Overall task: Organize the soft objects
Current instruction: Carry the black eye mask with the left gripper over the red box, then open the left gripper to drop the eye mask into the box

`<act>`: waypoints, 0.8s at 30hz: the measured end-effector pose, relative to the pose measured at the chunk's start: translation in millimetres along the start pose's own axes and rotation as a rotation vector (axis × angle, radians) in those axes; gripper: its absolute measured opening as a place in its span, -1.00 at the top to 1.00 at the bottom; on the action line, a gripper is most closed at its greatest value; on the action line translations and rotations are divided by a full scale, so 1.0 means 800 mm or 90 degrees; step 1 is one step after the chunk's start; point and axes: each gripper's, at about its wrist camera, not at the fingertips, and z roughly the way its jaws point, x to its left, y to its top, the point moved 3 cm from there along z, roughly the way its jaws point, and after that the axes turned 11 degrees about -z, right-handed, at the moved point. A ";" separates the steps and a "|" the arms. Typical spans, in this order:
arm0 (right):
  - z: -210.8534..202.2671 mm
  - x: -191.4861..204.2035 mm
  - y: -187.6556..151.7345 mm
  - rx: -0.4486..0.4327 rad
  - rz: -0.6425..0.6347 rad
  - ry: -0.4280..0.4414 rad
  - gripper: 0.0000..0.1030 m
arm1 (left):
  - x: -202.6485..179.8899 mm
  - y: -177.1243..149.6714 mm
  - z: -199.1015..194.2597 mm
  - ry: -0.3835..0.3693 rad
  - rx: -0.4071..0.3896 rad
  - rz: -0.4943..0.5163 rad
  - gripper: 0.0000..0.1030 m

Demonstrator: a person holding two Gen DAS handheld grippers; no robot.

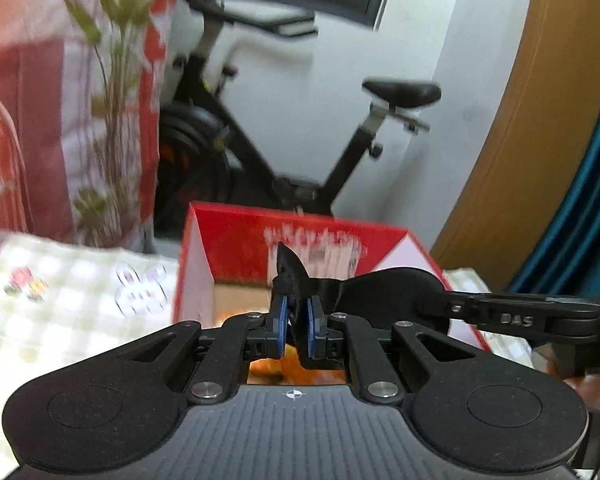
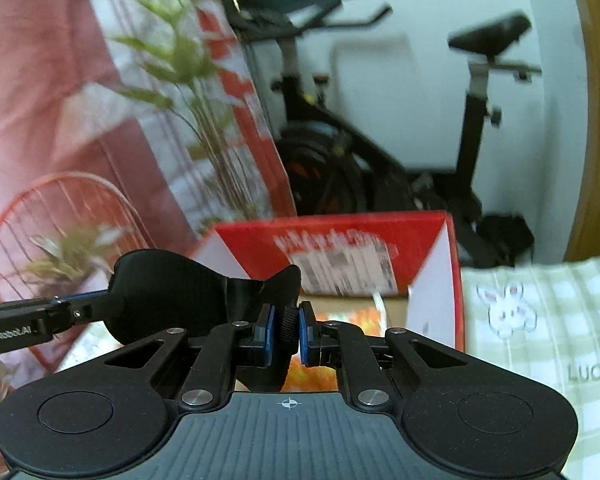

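I have a black strap [image 1: 296, 276] pinched in both tongs at once. The left tongs [image 1: 296, 328] are clamped on one end of it, blue pads pressed flat against the webbing, and the right tongs [image 2: 287, 330] are clamped on the other end in the same way. From the right wrist view the strap runs leftward from my jaws toward the other gripper, so it spans the gap between my two hands.

My landmark is the red box [image 1: 300, 240]. The strap hangs just in front of it and above its open mouth, with the box's labelled back wall directly behind the webbing. Inside the box, below the strap, something orange [image 2: 340, 320] shows, too blurred to name. The checked cloth [image 2: 540, 320] lies beside the box on both sides, and an exercise bike [image 1: 300, 140] stands behind it.

I judge the strap to be light and limp: woven webbing with no stiffness of its own, which sags and folds wherever it is unsupported. It looks textured rather than slick, so a pinch across the flat width should hold. Gripping near the ends, as now, keeps it stretched and steerable; a single grip would let the free end dangle and catch the box rim. Nothing about it seems fragile.
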 end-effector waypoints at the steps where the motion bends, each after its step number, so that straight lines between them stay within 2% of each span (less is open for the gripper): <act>1: 0.010 0.000 -0.005 0.014 0.001 -0.002 0.78 | 0.001 -0.003 0.008 0.005 0.012 0.004 0.79; 9: 0.061 -0.009 -0.019 0.102 0.003 -0.017 0.78 | 0.017 -0.017 0.048 0.036 0.100 -0.024 0.79; 12: 0.067 -0.006 -0.021 0.117 0.000 -0.018 0.78 | 0.017 -0.015 0.056 0.041 0.112 -0.025 0.79; 20: 0.073 -0.010 -0.024 0.131 0.009 -0.029 0.76 | 0.013 -0.015 0.061 0.045 0.126 0.006 0.78; 22: 0.069 -0.011 -0.022 0.118 -0.001 -0.038 0.71 | 0.007 -0.014 0.059 0.040 0.120 0.028 0.77; 24: 0.061 -0.010 -0.018 0.095 -0.019 -0.051 0.57 | 0.002 -0.012 0.054 0.038 0.108 0.047 0.75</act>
